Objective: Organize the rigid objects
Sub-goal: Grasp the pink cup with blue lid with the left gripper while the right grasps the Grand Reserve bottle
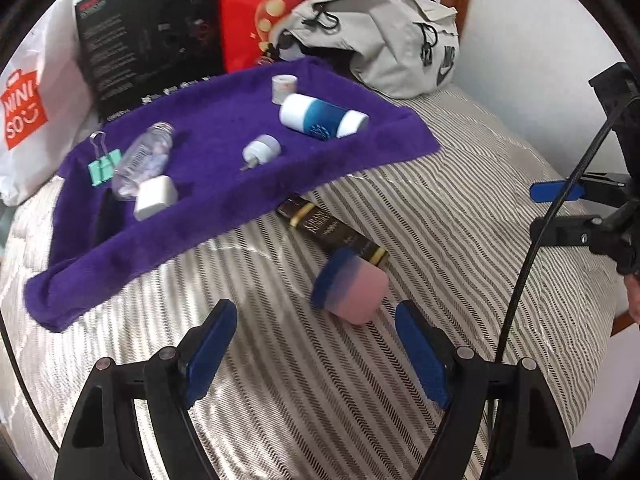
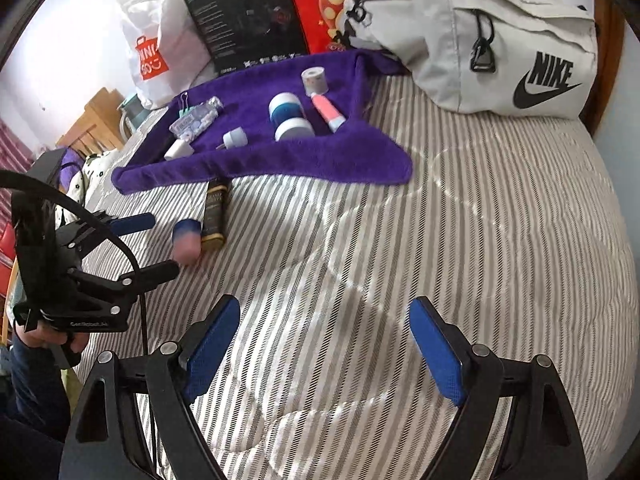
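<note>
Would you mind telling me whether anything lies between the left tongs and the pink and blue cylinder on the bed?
Nothing visible does. The left tongs are open, and only bare striped bedding lies between them and the pink and blue cylinder. The dark brown tube lies just beyond the cylinder, towards the purple towel.

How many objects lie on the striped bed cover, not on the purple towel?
2. The pink-and-blue cylinder lies ahead of the left tool; the dark tube lies beside it, its far end hidden under the purple towel.
</note>
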